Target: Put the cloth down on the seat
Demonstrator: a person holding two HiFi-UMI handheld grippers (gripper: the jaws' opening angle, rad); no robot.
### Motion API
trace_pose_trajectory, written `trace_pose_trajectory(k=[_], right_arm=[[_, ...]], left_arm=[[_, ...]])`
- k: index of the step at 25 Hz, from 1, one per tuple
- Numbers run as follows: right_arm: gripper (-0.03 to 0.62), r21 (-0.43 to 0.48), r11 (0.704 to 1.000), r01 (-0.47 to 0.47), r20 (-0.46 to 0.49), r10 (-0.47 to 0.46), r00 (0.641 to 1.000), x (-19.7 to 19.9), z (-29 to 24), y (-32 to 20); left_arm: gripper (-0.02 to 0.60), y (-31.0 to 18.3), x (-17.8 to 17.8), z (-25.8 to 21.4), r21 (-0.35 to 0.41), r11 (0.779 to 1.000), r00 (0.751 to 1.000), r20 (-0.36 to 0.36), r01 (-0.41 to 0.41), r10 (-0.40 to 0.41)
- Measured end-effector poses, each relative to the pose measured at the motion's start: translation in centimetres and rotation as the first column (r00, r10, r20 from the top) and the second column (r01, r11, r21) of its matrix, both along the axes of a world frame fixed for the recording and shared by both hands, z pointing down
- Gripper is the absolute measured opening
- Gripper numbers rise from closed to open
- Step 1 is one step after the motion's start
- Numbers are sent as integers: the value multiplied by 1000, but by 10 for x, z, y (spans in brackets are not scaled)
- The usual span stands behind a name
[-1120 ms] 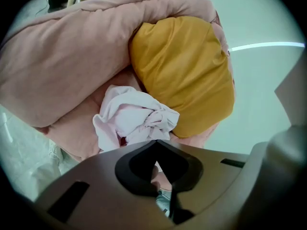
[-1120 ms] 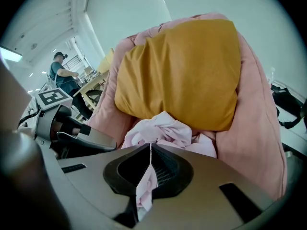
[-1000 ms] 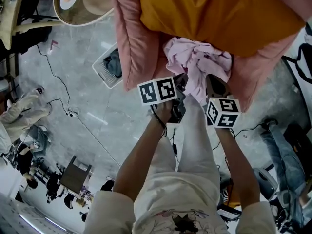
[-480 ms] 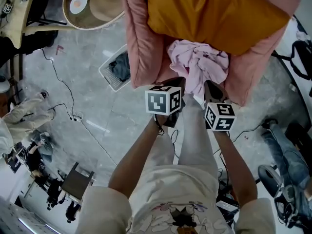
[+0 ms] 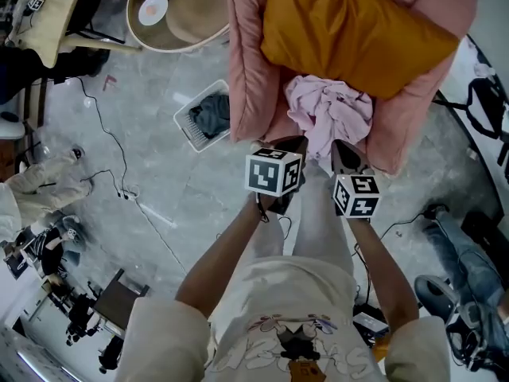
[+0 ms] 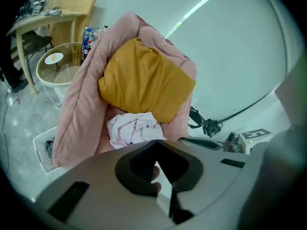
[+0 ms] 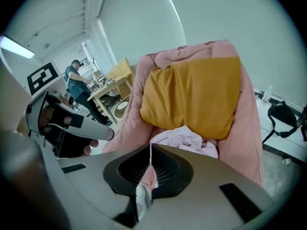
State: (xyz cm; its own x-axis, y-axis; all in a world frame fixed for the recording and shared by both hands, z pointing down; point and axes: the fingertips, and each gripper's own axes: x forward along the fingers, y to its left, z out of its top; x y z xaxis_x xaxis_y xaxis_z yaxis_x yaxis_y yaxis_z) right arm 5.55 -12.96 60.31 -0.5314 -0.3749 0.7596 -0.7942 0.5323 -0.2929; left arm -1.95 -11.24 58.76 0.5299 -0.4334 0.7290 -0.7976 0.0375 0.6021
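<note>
The cloth (image 5: 330, 118) lay crumpled at the front of the seat (image 5: 253, 94), just under the orange cushion (image 5: 350, 34). Both grippers hung before the seat's front edge, near the cloth and holding none of it. The left gripper (image 5: 293, 144) had its jaws pressed together on nothing. The right gripper (image 5: 340, 146) also had its tips meeting, empty. A basket (image 5: 208, 115) stood beside the seat.
</note>
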Motion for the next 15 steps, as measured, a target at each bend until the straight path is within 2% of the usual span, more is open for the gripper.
trace_pose_trajectory(k=[7,11,15], right_arm=[[25,21,996,82,27,-83,996,-18,-39,15],[25,46,988,147,36,-149,988,-27,-68,24],[25,79,983,164,59,-169,984,-36,-103,23]], left_arm=[[5,16,-13,-39,33,999,1000,5,11,-11],[5,25,-18,-61,59,998,1000,15,-14,13],[5,31,-27,-88,81,997,1000,17,-19,17]])
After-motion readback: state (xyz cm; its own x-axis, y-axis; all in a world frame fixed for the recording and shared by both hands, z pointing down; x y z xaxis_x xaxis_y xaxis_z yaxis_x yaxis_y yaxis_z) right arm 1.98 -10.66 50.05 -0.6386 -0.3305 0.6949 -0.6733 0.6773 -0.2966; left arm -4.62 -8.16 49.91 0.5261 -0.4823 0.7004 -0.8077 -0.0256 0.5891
